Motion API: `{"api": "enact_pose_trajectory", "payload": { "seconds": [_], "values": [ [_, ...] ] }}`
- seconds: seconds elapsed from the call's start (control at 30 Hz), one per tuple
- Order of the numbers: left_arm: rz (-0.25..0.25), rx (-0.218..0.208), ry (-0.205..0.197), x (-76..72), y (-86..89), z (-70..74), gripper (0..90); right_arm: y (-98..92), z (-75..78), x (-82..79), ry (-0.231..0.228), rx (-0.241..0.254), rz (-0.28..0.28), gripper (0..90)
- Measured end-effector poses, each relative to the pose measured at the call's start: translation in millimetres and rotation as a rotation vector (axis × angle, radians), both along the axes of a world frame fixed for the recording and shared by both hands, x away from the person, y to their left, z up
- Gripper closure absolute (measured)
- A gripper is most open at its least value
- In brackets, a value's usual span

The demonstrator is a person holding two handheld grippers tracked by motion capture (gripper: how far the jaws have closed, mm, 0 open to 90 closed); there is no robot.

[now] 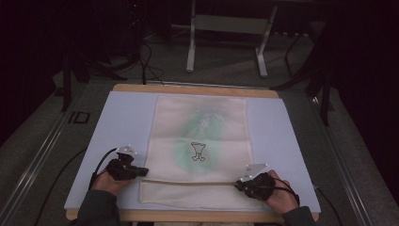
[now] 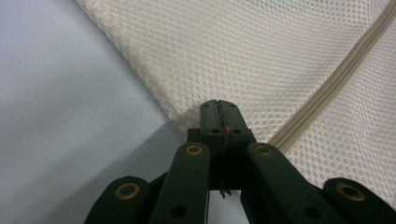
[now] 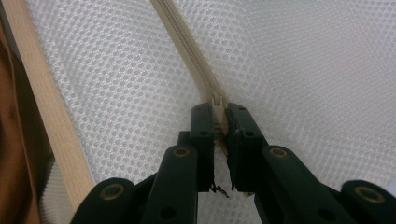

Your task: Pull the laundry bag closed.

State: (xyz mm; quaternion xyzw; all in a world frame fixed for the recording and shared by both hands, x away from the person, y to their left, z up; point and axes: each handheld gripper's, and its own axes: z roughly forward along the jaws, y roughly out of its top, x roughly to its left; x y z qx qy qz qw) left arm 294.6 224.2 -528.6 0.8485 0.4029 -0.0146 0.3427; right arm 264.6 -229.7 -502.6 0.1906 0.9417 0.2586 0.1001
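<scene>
One flat table (image 1: 122, 122) under me, one cream honeycomb-mesh bag (image 1: 200, 127) lying on it; my left gripper (image 2: 218, 108) pinches its woven edge, my right gripper (image 3: 218, 112) clamps the one ribbed zipper's (image 3: 187, 42) small pull

Both the left gripper (image 1: 140, 172) and the right gripper (image 1: 238, 184) are black, with brass-ringed pivot pins on their linkages (seen along the jaws), grey three-cornered top plates, trailing black cables, and dark sleeves (image 1: 96, 209) behind.

The hand-held gripper (image 3: 219, 116) clamps the zipper pull (image 3: 217, 105) on the mesh bag (image 3: 303, 70).
</scene>
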Motion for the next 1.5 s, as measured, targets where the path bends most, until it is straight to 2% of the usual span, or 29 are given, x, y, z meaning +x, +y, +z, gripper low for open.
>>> {"api": "enact_pose_trajectory", "payload": {
  "seconds": [0.23,0.4,0.47,0.87,0.93,1.07,1.1,1.17,1.3,1.33,1.5],
  "values": [
    [0.000,0.000,0.000,-0.1,-0.1,0.0,89.8,-6.6,2.7,-0.5,0.003,0.014,-0.016,82.3],
    [-0.001,0.000,0.000,0.0,0.2,0.0,89.8,-9.2,2.2,-0.2,0.002,0.002,-0.024,82.3],
    [-0.003,0.001,-0.001,0.1,0.5,-0.1,89.8,-10.8,2.3,0.2,0.008,0.014,-0.025,82.3],
    [-0.001,-0.001,0.000,0.1,0.4,-0.2,89.8,-21.1,2.2,2.0,0.020,0.009,-0.047,82.3],
    [-0.001,-0.002,0.000,0.1,0.4,-0.1,89.8,-23.8,2.6,2.3,0.026,0.023,-0.048,82.3],
    [-0.001,-0.001,0.000,0.1,0.4,-0.1,89.8,-25.6,2.9,2.1,0.026,0.012,-0.055,82.3],
    [-0.002,-0.001,0.000,0.1,0.4,-0.1,89.8,-26.8,2.8,2.5,0.029,0.022,-0.052,82.3],
    [-0.002,-0.001,0.000,0.1,0.4,-0.1,89.8,-30.0,2.2,3.2,0.030,0.005,-0.061,82.3],
    [-0.001,-0.001,0.000,0.1,0.4,-0.1,89.8,-34.1,2.7,3.8,0.041,0.026,-0.066,82.2],
    [-0.001,-0.001,-0.001,0.0,0.2,-0.1,89.8,-36.3,2.7,4.0,0.042,0.010,-0.073,82.2],
    [-0.001,0.000,0.000,0.0,0.2,0.0,89.8,-46.6,1.8,6.4,0.050,0.023,-0.097,82.2]
  ]
}}
